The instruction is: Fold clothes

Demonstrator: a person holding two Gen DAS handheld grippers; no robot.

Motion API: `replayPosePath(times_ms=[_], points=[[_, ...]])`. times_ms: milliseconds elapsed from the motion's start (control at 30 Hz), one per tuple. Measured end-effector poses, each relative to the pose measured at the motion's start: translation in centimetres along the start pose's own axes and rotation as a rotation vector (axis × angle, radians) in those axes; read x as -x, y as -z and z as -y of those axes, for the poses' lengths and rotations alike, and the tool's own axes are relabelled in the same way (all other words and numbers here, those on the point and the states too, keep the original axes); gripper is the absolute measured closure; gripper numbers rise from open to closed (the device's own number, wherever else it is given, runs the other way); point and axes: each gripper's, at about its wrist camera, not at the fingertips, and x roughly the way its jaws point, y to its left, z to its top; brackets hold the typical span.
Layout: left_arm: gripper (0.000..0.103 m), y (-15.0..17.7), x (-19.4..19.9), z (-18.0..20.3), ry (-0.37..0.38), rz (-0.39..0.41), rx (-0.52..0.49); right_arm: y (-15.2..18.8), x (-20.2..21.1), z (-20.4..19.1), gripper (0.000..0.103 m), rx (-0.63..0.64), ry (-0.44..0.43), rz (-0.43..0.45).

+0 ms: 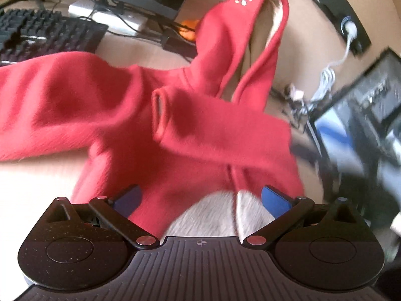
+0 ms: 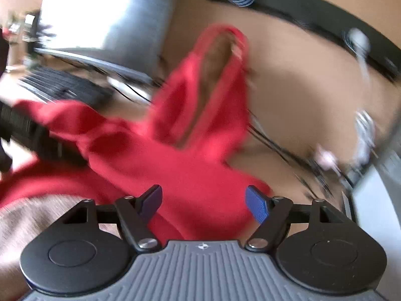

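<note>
Cables (image 1: 173, 35) and a keyboard (image 1: 47, 32) crowd the tabletop (image 1: 300, 57) behind the spread red hoodie (image 1: 120, 115). The left gripper (image 1: 200, 198) and right gripper (image 2: 203, 200) have jaws wide and empty; a dragged sleeve (image 1: 42, 107) could snag them.

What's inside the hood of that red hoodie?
The red hoodie's hood gapes open, showing only a pale cream lining. Nothing seems tucked inside, though its deepest part stays hidden by folded fabric.

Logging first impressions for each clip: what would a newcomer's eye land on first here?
The red hoodie dominates both views, spread over the light desk with its hood pointing away and pale lining showing at the near hem. Both tongs, left and right, are open above it, holding nothing. A black keyboard sits beyond it on the left.
</note>
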Motion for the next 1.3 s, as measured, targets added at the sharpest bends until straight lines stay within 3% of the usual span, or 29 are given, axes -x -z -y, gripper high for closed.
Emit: replayPosePath(times_ms=[100,200,267,333,467,500,533,567,667,733,800,867,967,1033,1100,1300], points=[[0.000,-1.3,-1.2,0.3,-0.008,0.022,0.037,2.1,0.7,1.3,0.023,-0.049,0.048,-0.040],[0.002,-2.0,-2.7,2.0,-0.178,0.066,-0.080,3.7,1.4,1.9,0.021,-0.088,0.076,-0.060],[0.007,-2.1,-3.8,3.0,-0.247,0.073,-0.160,4.2,1.6,2.1,0.021,-0.106,0.091,-0.074],[0.036,-1.8,-4.9,3.4,-0.278,0.068,-0.229,4.7,1.6,2.4,0.021,-0.123,0.104,-0.089],[0.042,-1.0,-6.3,4.4,-0.326,0.088,-0.397,4.7,1.9,2.9,0.021,-0.123,0.111,-0.082],[0.056,-1.0,-6.2,4.9,-0.338,0.100,-0.438,4.5,2.1,2.9,0.021,-0.118,0.114,-0.074],[0.079,-1.2,-6.0,5.3,-0.351,0.114,-0.472,4.3,1.9,3.0,0.021,-0.113,0.118,-0.063],[0.088,-1.4,-5.4,5.8,-0.364,0.145,-0.509,3.9,1.8,3.0,0.021,-0.111,0.119,-0.051],[0.088,-2.0,-3.8,6.7,-0.414,0.238,-0.613,2.7,1.4,2.9,0.021,-0.102,0.116,-0.018],[0.088,-2.0,-3.9,6.5,-0.467,0.251,-0.675,2.0,0.7,2.3,0.021,-0.087,0.102,-0.011],[0.087,-1.7,-4.7,5.3,-0.484,0.203,-0.663,1.4,0.1,1.6,0.021,-0.070,0.079,-0.006],[0.083,-1.5,-4.8,4.2,-0.485,0.169,-0.621,0.9,-0.6,0.8,0.021,-0.056,0.045,-0.007],[0.065,-1.6,-3.7,2.7,-0.462,0.151,-0.525,0.6,-2.4,0.0,0.020,-0.082,-0.026,-0.043],[0.051,-2.6,-2.2,1.4,-0.400,0.121,-0.393,0.7,-3.9,-0.5,0.020,-0.118,-0.065,-0.097],[0.051,-3.1,-0.8,0.3,-0.352,0.098,-0.289,0.8,-4.6,-1.1,0.020,-0.134,-0.069,-0.129],[0.037,-2.9,3.3,-1.6,-0.326,0.094,-0.205,-0.2,-3.3,-2.2,0.020,-0.129,-0.044,-0.113]])
